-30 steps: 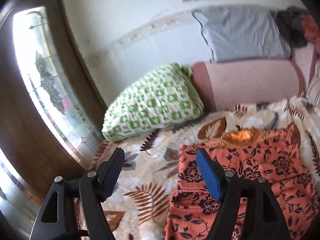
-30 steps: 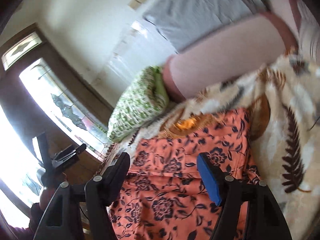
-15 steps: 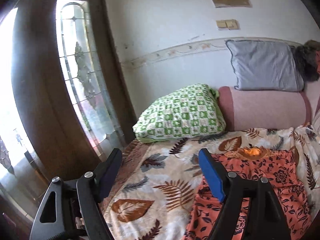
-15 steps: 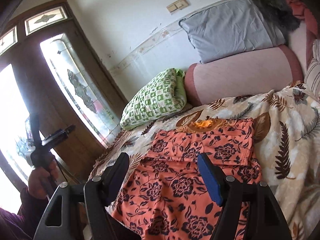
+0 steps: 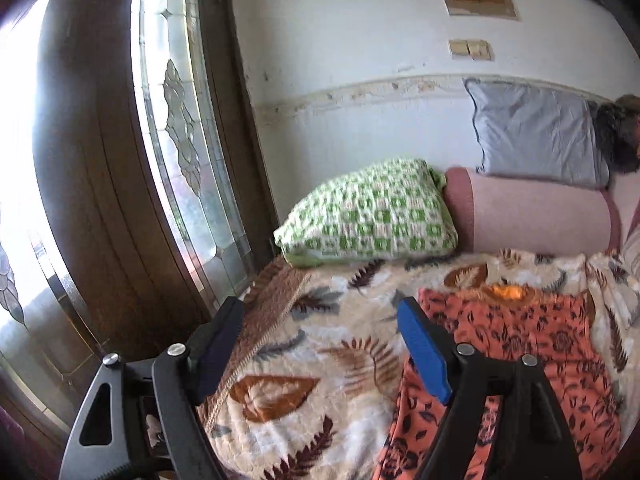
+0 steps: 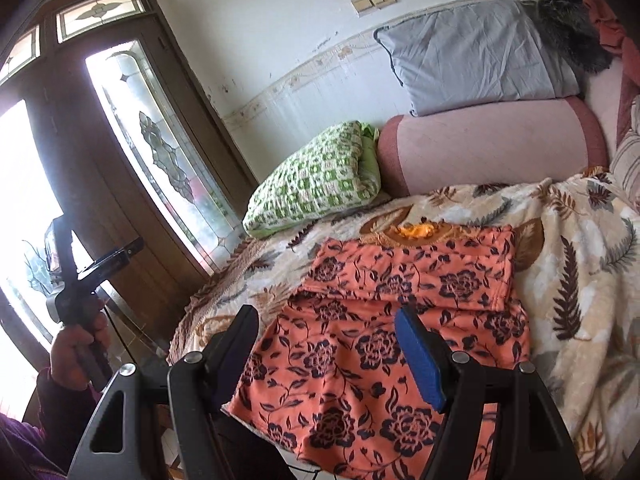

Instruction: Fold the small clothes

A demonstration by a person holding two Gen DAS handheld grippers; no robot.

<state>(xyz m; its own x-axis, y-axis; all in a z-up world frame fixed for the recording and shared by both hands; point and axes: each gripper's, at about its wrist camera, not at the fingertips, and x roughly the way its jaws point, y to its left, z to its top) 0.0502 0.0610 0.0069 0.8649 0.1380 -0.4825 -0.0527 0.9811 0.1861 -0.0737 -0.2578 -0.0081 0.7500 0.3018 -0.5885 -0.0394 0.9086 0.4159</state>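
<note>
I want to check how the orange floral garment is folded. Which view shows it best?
The right wrist view: the garment lies nearly whole between the open fingers, with a folded layer across its upper part. The left wrist view catches only its left portion at the right edge, partly behind a finger.

Garment (image 6: 400,320) is lying on blanket (image 6: 580,280); checked pillow (image 6: 316,180) is sitting at its eleven o'clock, bolster (image 6: 488,144) at one o'clock, beneath cushion (image 6: 476,52).

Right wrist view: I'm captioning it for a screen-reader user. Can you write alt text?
An orange floral garment, partly folded, lies on a leaf-print blanket, with the open, empty right gripper above its near edge. Behind are a green checked pillow, a grey pillow and a glazed wooden door.
</note>
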